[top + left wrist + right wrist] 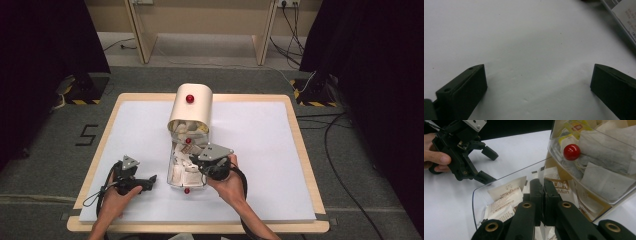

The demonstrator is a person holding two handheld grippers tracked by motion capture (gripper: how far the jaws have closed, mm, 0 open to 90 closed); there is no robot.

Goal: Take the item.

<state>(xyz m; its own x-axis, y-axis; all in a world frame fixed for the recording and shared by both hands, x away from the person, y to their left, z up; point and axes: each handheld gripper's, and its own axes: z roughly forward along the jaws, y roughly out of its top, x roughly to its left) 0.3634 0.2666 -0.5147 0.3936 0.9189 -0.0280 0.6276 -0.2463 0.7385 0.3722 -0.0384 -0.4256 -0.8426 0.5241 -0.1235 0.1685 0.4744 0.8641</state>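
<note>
Forearms and hands come in nearest me, each holding a gripper over the white table (pixel 260 150). Everything centres on the cream dispenser (pixel 190 110) with its red knob (pixel 190 98) on top. Just in front of it a clear tray (pixel 181 172) lies pulled out, full of tea sachets (pixel 504 195). The right gripper (pixel 212 165) sits at the tray's right edge, jaws pressed together above the sachets; whether a sachet is pinched between them I cannot tell. The left gripper (pixel 147 181) rests just left of the tray, jaws wide apart over bare table. My worry: a sideways nudge from either gripper could shove the light tray and spill sachets.
</note>
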